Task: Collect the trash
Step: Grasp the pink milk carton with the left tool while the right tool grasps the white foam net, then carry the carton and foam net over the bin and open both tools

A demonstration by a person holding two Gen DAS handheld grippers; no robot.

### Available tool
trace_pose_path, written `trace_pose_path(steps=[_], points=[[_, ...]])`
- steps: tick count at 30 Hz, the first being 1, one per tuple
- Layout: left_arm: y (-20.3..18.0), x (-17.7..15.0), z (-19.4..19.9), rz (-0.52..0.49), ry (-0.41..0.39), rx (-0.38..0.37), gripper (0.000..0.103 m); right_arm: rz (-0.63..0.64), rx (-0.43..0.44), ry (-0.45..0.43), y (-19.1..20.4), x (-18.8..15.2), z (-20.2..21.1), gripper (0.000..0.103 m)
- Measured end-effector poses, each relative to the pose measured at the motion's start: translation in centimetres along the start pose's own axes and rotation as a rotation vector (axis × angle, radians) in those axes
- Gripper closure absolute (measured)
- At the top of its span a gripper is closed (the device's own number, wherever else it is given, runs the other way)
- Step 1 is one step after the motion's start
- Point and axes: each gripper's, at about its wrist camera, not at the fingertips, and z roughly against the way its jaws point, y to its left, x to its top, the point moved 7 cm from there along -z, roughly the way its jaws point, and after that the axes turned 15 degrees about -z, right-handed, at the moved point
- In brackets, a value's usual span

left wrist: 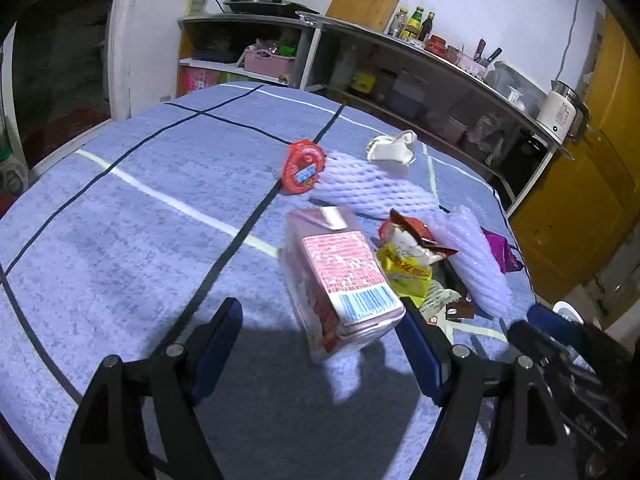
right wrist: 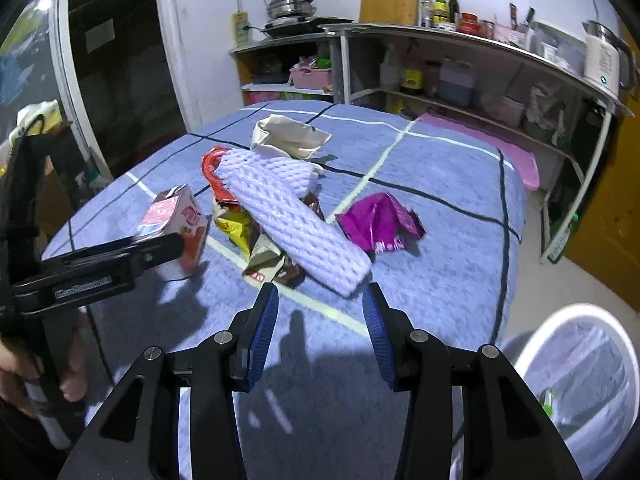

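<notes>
1. The pink rectangular drink carton [left wrist: 342, 276] with a white nutrition panel and a blue barcode sits between the wide-spread blue pads of the left gripper [left wrist: 320, 336]. Its long axis runs away from the camera and tilts, barcode end nearest, folded top farthest. Whether the right pad touches it cannot be told; the left pad stands clearly apart, so the claw is released.
2. In the right wrist view the same carton [right wrist: 180, 220] looks upright and slightly tilted on the blue quilted cloth with dark and pale grid lines [right wrist: 440, 240] that covers the table.
3. The right gripper [right wrist: 320, 320] hangs half-spread with nothing between its ribbed blue pads, just short of the near end of a long white foam fruit net [right wrist: 292, 216].
4. That net is soft, with a diamond mesh texture; its long axis runs diagonally from the near right to the far left, over a heap of crinkled yellow and red snack wrappers [right wrist: 236, 228].
5. A crumpled glossy magenta foil packet [right wrist: 380, 220] lies beside the net on its right, apart from it.
6. A crushed cream paper cup [right wrist: 288, 136] lies on its side at the net's far end, mouth to the right.
7. A red round foil lid [left wrist: 304, 166] stands on edge farther back.
8. A white mesh bin [right wrist: 576, 380] sits off the table's near right corner.
</notes>
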Motion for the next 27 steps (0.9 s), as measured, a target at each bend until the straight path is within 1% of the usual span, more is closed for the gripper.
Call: trace_pose_path(steps=[3,6,8,10,11,13,14,16,19,22,27], points=[[0.2,-0.2,-0.2,0.013,0.010,-0.030,0.024,0.024,-0.005,0.003,0.4,0.8,-1.0,0.058],[0.2,-0.1,-0.4,0.006,0.008,-0.039,0.025,0.057,-0.023,0.000,0.6,1.6,-1.9,0.057],[0.2,-0.1,-0.5,0.002,0.008,-0.050,0.030,0.072,-0.022,0.006,0.8,2.0,-2.5,0.057],[0.2,0.0,-0.6,-0.010,0.009,-0.052,0.040,0.084,-0.025,0.015,0.9,2.1,-3.1,0.057],[0.2,0.0,-0.7,-0.016,0.012,-0.052,0.043,0.092,-0.027,0.021,1.0,2.2,-3.4,0.057],[0.2,0.0,-0.8,-0.022,0.018,-0.053,0.055,0.108,-0.026,0.035,1.1,2.1,-4.0,0.057],[0.1,0.0,-1.0,-0.024,0.021,-0.052,0.057,0.112,-0.024,0.045,1.1,2.0,-4.3,0.057],[0.2,-0.1,-1.1,-0.027,0.027,-0.052,0.064,0.104,-0.018,0.063,1.0,2.0,-4.9,0.057],[0.2,-0.1,-1.2,-0.030,0.025,-0.050,0.066,0.072,0.003,0.082,0.9,2.1,-5.3,0.057],[0.1,-0.1,-1.1,-0.036,0.021,-0.049,0.066,0.050,0.019,0.068,0.7,2.2,-4.8,0.072],[-0.2,-0.1,-0.8,-0.046,0.015,-0.049,0.066,0.007,0.047,0.049,0.7,2.3,-3.8,0.077]])
